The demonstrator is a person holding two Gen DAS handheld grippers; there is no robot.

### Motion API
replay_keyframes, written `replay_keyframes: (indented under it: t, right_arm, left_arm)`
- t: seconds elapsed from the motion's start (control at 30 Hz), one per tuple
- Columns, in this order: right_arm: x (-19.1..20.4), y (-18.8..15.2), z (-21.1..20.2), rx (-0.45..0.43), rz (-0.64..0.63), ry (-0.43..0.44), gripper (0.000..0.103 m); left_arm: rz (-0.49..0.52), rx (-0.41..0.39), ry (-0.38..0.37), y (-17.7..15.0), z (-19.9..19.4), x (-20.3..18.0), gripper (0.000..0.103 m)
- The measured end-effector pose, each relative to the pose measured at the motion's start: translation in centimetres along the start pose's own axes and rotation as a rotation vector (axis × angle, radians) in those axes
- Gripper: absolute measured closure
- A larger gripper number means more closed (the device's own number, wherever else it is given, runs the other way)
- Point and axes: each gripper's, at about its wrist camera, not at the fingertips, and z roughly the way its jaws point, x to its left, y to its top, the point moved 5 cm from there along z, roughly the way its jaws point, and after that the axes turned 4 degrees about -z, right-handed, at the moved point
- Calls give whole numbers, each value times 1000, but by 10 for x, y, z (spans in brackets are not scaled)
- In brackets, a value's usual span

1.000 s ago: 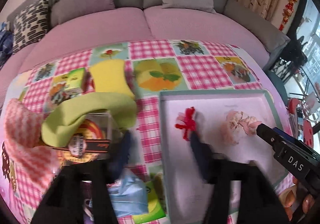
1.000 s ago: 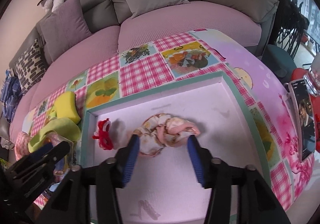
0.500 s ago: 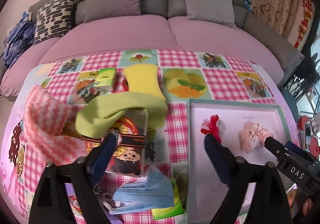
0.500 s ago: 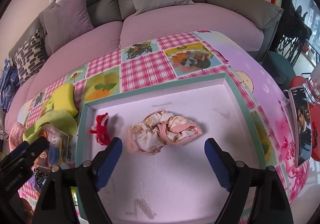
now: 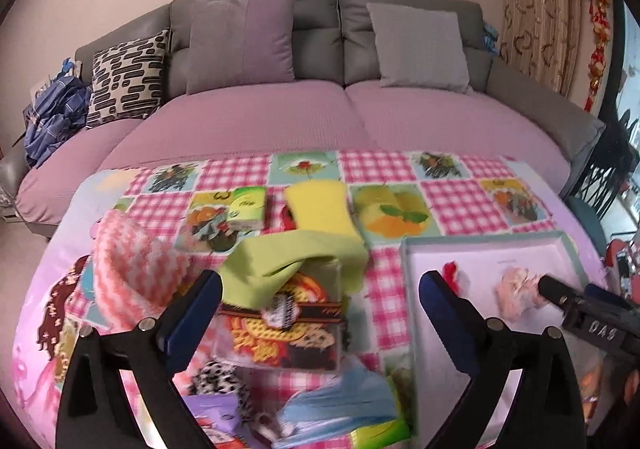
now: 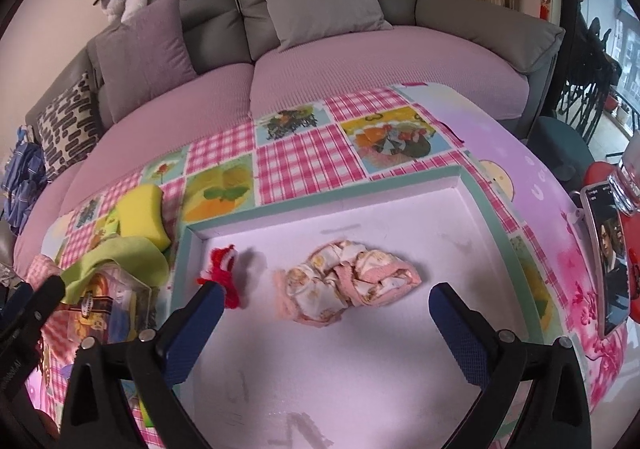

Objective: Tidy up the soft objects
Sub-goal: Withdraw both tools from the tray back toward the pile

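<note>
A white tray with a teal rim (image 6: 472,193) (image 5: 484,240) sits on the checked tablecloth. In it lie a crumpled pink patterned cloth (image 6: 348,283) (image 5: 518,291) and a small red yarn piece (image 6: 222,269) (image 5: 450,271). My right gripper (image 6: 324,309) hangs over the tray, jaws still opening wide around the pink cloth without touching it. My left gripper (image 5: 320,301) hovers left of the tray, jaws opening, empty, above a lime-green cloth (image 5: 296,261) draped on a clear printed box (image 5: 284,325). A yellow sponge (image 5: 320,209), a pink striped towel (image 5: 136,281) and a blue face mask (image 5: 340,401) lie nearby.
A green tissue pack (image 5: 246,209) lies beside the sponge. A leopard-print item (image 5: 220,379) sits near the front edge. A phone (image 6: 608,257) rests on the table's right side. A pink sofa (image 5: 320,117) with cushions stands behind the table.
Both grippers opened wide. The right let go of the pink cloth, which now lies in the tray. The left one drew back and leftward from the red yarn to above the green cloth.
</note>
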Motion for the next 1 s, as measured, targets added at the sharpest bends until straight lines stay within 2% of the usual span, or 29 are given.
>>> replay_keyframes:
  t: [0.13,0.33,0.67,0.8,1.0]
  right_arm:
    - [11,0,-2,-3,-30,23,0]
    - [38,-5,-3,21,-109,60,0]
    - [105,-18,-15,30,-197,252,0]
    - [131,-31,-16,48,-262,289,0]
    - [153,-50,-12,69,-322,302,0]
  left_arm:
    - [-14,9,16,-4,-7,12,4]
    - [-104,58,4,-11,-17,45,4]
    - [-267,103,13,-32,-39,113,4]
    - [-313,157,1,-50,-34,123,4]
    - [-304,208,-4,-70,-29,122,4]
